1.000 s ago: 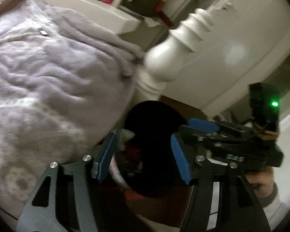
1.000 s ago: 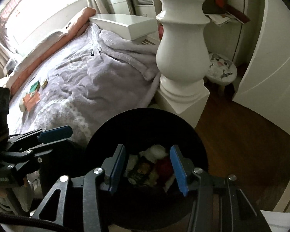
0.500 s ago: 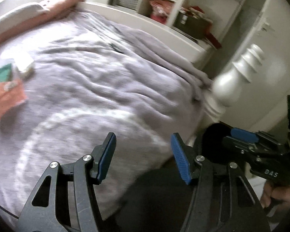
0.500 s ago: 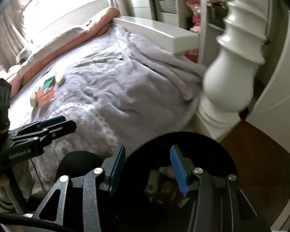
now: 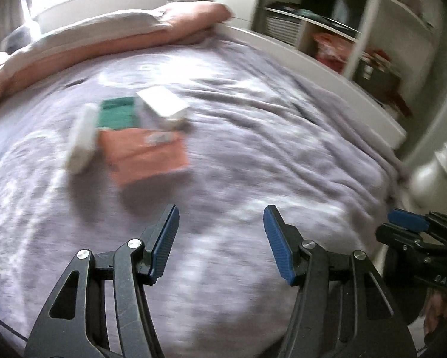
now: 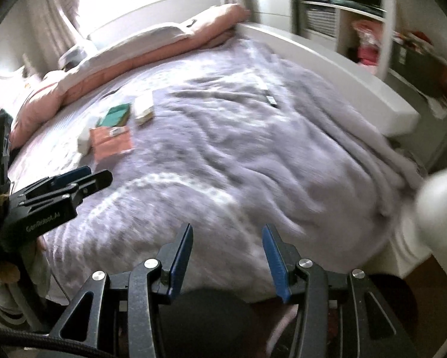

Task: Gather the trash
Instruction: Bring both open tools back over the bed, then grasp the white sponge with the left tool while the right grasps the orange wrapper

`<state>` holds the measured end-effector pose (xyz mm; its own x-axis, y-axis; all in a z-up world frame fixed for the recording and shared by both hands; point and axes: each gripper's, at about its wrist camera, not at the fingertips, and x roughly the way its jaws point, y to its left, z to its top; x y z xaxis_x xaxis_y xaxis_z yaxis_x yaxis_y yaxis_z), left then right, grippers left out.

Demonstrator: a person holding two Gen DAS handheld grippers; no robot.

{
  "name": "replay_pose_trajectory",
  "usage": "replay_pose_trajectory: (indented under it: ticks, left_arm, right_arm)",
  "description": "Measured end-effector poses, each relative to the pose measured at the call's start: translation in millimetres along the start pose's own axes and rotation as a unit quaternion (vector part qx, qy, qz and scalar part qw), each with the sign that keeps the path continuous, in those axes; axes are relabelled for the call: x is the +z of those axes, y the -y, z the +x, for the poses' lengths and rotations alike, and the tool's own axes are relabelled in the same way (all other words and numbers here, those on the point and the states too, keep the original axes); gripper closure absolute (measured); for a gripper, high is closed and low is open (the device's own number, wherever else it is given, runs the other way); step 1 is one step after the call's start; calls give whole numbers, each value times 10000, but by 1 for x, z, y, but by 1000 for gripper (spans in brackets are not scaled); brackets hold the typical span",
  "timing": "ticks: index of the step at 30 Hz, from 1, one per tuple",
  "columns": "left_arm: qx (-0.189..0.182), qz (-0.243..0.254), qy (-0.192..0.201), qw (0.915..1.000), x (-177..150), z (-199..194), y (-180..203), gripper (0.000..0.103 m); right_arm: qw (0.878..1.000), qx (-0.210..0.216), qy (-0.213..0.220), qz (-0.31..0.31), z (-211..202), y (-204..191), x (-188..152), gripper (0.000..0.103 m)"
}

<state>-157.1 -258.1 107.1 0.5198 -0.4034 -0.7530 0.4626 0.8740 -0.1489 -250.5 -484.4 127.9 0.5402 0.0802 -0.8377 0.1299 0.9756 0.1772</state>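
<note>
Both grippers hang over the foot end of the bed's grey-lilac fleece blanket [image 5: 253, 155], jaws parted and empty. The trash lies clustered toward the pillow end: a flat orange paper packet [image 5: 145, 155], a green card [image 5: 117, 116], a white box [image 5: 163, 104] and a white tube-like piece [image 5: 81, 140], blurred, so perhaps a wrapper. The left gripper [image 5: 220, 244] is nearer, with the orange packet ahead and left of it; the right gripper [image 6: 226, 256] sits further off.
</note>
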Motion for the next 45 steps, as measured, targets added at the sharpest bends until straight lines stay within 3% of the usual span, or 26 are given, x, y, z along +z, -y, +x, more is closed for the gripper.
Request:
replay_pose_trajectory:
  ticks: [8, 14, 17, 24, 32, 33, 34, 36, 37, 39, 45]
  left_arm:
    - [574, -775, 84, 9953, 21, -1, -101, 45]
    - [493, -1330, 142, 9898, 38, 12, -161, 45]
    - [330, -1442, 104, 9889, 49, 21, -179, 45]
    - [-152, -1607, -56, 9869, 74, 54, -196, 42]
    - [-138, -1859, -548, 9809, 73, 101, -207, 41]
    - [-171, -1858, -551, 9809, 71, 101, -207, 42]
    - [-188, -1803, -520, 9820, 69, 100, -206, 53]
    - [-110, -1606, -517, 9856, 66, 95, -204, 70]
    - [-95, -1526, -518, 9869, 65, 91, -202, 73]
    - [-197, -1428, -467, 9884, 60, 79, -199, 78]
    - [-292, -1119, -201, 9931, 54, 42, -182, 78]
  right_arm:
    - [9979, 538, -84, -357, 46, -57, 47, 55]
    - [9937, 983, -204, -488, 93, -96, 81, 40]
    - [9914, 1137, -199, -623, 115, -112, 100, 34]
    - [9822, 1656, -297, -831, 168, -127, 136, 33]
    - [9701, 2066, -532, -1155, 207, -146, 138, 34]
    - [9684, 2124, -469, -1219, 206, -148, 134, 46]
    - [9656, 2193, -445, -1327, 205, -152, 130, 66]
    - [9641, 2080, -446, -1589, 202, -161, 121, 74]
    - [9635, 2030, -406, -1695, 199, -165, 118, 84]
    - [9615, 2068, -272, -1789, 190, -169, 112, 88]
    - [9649, 1953, 26, -1757, 153, -163, 98, 95]
